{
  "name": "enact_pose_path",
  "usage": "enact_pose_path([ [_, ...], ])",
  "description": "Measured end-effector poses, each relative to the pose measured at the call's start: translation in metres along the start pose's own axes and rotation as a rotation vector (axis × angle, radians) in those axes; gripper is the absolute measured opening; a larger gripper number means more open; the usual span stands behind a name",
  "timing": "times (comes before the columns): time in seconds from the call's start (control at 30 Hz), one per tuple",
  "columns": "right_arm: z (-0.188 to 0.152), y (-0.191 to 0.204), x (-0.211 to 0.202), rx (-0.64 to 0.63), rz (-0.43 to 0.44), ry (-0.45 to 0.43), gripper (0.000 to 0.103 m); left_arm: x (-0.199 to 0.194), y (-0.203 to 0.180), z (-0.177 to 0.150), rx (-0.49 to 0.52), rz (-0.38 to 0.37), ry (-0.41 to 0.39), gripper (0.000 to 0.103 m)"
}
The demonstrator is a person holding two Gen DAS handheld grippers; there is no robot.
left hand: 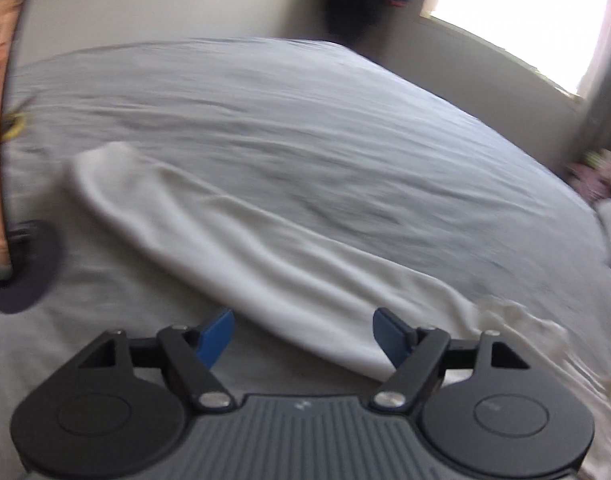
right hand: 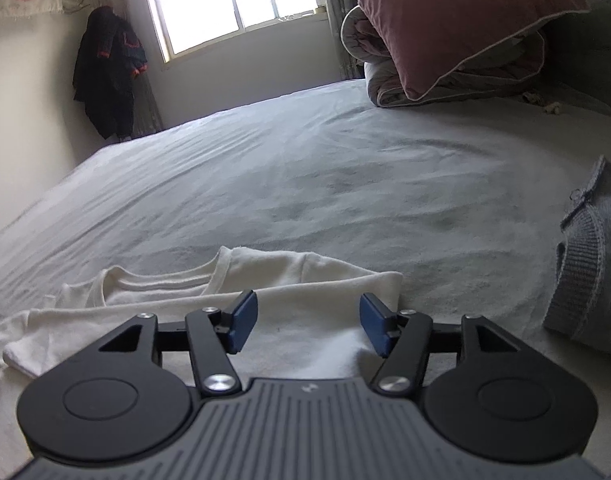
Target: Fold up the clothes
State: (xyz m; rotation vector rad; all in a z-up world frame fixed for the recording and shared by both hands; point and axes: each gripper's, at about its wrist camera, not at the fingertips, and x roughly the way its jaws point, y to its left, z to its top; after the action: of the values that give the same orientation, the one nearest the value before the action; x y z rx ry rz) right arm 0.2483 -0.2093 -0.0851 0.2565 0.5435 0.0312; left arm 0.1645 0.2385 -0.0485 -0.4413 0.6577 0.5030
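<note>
A white long-sleeved top lies on the grey bedsheet. In the left wrist view its sleeve (left hand: 225, 232) stretches from the upper left down to the lower right, and the view is blurred. My left gripper (left hand: 303, 334) is open just above the sleeve's near part, holding nothing. In the right wrist view the top's body and neckline (right hand: 265, 280) lie flat in front of me. My right gripper (right hand: 309, 326) is open over the white fabric, holding nothing.
A grey knit garment (right hand: 589, 264) lies on the bed at the right. A folded quilt with a pink pillow (right hand: 445, 28) sits at the far right. A dark jacket (right hand: 109, 68) hangs by the window. A wooden object (left hand: 1, 120) stands at the left edge.
</note>
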Motion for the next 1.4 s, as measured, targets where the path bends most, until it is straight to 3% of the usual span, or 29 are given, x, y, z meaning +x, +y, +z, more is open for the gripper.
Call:
enact_pose_path([
  [0.17, 0.001, -0.005, 0.0, 0.039, 0.013, -0.001, 0.062, 0.016, 0.021, 0.0, -0.082, 0.114, -0.061, 0.078],
  [0.47, 0.0, 0.003, 0.001, 0.031, 0.028, 0.003, 0.062, 0.038, 0.034, 0.005, -0.246, 0.19, -0.249, 0.076],
  [0.5, 0.0, 0.004, 0.002, 0.03, 0.03, 0.005, 0.063, 0.039, 0.034, 0.006, -0.268, 0.204, -0.261, 0.072],
  [0.57, 0.0, 0.005, 0.002, 0.027, 0.03, 0.007, 0.063, 0.04, 0.035, 0.007, -0.311, 0.228, -0.285, 0.046],
  [0.6, 0.0, 0.006, 0.001, 0.026, 0.029, 0.006, 0.063, 0.039, 0.037, 0.007, -0.331, 0.222, -0.289, 0.028],
  [0.63, 0.0, 0.006, 0.001, 0.026, 0.03, 0.005, 0.063, 0.039, 0.039, 0.007, -0.352, 0.216, -0.294, 0.016],
  [0.7, 0.001, 0.006, 0.0, 0.03, 0.041, 0.003, 0.063, 0.036, 0.041, 0.007, -0.374, 0.195, -0.314, 0.009],
  [0.87, 0.004, 0.005, -0.004, 0.084, 0.189, 0.026, 0.063, 0.022, 0.037, 0.008, -0.383, 0.124, -0.389, 0.007],
  [1.07, 0.008, 0.025, -0.015, 0.1, 0.462, 0.068, 0.061, -0.004, 0.021, 0.011, -0.354, 0.023, -0.502, 0.007],
  [1.27, -0.002, 0.061, -0.011, 0.006, 0.564, 0.134, 0.049, -0.034, -0.005, 0.015, -0.298, -0.14, -0.583, 0.007],
  [1.4, -0.011, 0.072, -0.001, 0.01, 0.607, 0.191, 0.04, -0.049, -0.025, 0.017, -0.274, -0.253, -0.605, 0.007],
])
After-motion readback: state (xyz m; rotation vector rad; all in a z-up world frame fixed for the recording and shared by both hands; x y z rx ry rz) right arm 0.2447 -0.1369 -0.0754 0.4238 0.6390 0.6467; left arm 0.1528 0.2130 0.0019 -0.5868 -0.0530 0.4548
